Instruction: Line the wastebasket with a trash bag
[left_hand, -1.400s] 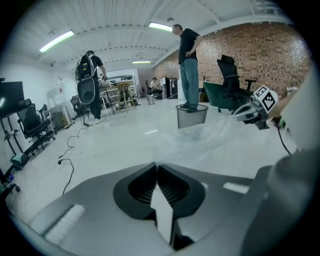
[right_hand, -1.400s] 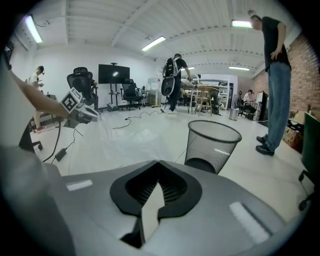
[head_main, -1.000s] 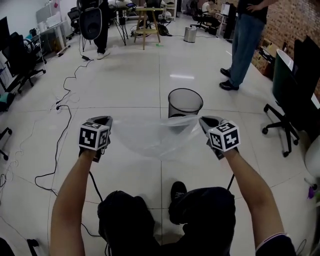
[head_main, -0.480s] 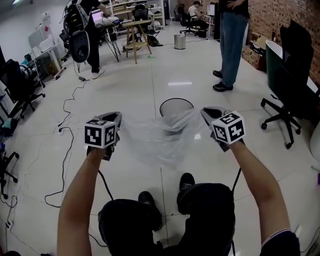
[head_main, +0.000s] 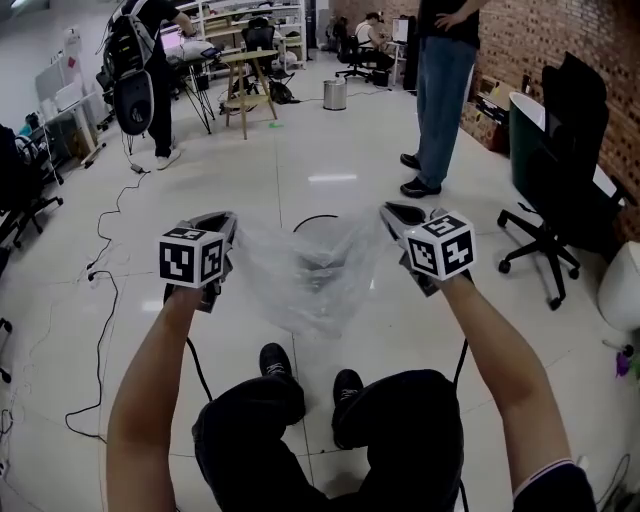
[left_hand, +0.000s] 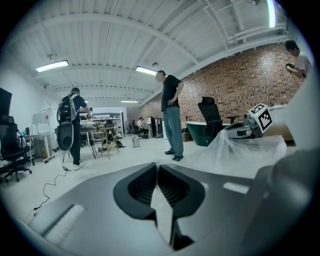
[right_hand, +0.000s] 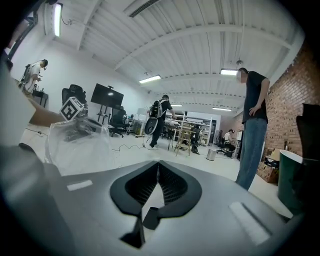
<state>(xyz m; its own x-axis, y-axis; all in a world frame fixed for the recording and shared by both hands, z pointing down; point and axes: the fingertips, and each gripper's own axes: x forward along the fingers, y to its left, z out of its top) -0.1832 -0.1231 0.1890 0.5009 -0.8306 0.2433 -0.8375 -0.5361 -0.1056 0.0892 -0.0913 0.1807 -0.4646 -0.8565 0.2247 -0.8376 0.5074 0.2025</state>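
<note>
Judging the bag (head_main: 308, 278) light, limp and slippery, we gripped its rim at opposite sides, left gripper (head_main: 224, 232) and right gripper (head_main: 396, 216) fingers clenched on it

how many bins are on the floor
2: a mesh bin just behind the bag, and a metal one far back by the desks. Furniture may hide others.
</note>
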